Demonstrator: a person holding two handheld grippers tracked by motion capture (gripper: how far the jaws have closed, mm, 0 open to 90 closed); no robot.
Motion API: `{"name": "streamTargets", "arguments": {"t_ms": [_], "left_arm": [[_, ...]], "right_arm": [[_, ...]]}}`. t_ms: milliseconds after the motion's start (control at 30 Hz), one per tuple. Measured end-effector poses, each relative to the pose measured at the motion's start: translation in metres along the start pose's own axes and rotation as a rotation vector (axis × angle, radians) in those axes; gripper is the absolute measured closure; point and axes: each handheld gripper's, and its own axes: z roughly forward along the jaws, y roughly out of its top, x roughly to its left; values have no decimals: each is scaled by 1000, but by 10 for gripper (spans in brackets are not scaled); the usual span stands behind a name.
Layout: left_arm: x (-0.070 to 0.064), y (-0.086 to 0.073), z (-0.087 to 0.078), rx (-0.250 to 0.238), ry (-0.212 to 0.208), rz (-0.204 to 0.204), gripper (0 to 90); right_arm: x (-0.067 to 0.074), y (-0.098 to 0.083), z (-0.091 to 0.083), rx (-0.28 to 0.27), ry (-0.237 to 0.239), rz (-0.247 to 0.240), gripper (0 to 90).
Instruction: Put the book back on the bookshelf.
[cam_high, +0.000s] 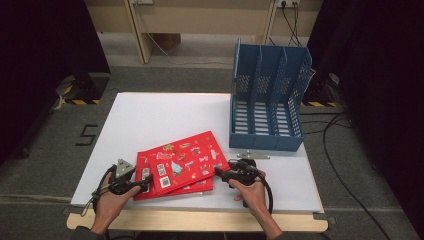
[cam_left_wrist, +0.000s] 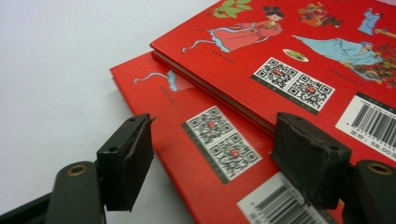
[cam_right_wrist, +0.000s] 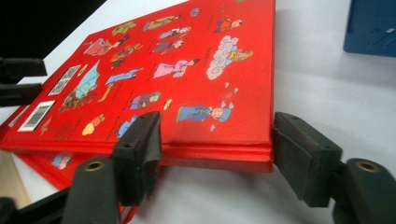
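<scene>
- Nearest the high camera, the person's two hands came in over the wooden front edge of the white table (cam_high: 150, 112), each holding a black gripper.
- Left gripper (cam_high: 142, 185) sat at the near left corner of the lower red book (cam_left_wrist: 196, 186); its jaws stood partly apart, one over the bare table beside the book's edge, the other above the cover by the barcode, pressing on nothing.
- Right gripper (cam_high: 218, 171) met the near right corner of the upper red book (cam_right_wrist: 210, 70); its jaws stood wide, straddling that corner, one over the cover and one past the edge, with a gap showing on the outer side.
- Both books lay flat near the table's front, the upper one stacked askew on the lower, its cover printed with small figures, square codes and a barcode.
- Behind them to the right stood a blue file rack (cam_high: 267, 97) with three slots, well apart from the books.
- Just before the rack lay a small metal bracket (cam_high: 252, 155).
</scene>
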Motion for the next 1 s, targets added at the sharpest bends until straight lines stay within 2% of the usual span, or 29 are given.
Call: {"name": "streamTargets", "arguments": {"t_ms": [100,200,333,567,767,867,967,1000], "left_arm": [[-4,1,1,-5,-4,8,276],[-6,1,1,-1,-12,10,276],[-7,1,2,-4,-20,5,270],[-9,2,3,1,-27,16,247],[-11,2,3,5,-29,20,246],[-11,2,4,3,-28,22,247],[-12,2,4,7,-26,26,249],[-13,2,5,6,-24,27,251]], "right_arm": [[-6,-1,2,-4,12,44,333],[-10,-2,5,-7,44,100,320],[-12,-2,8,-18,48,99,303],[-20,-1,12,-59,87,196,307],[-24,2,12,-89,68,223,406],[-24,4,9,-135,74,243,468],[-20,11,3,-184,86,237,524],[-19,15,0,-200,88,222,541]]}}
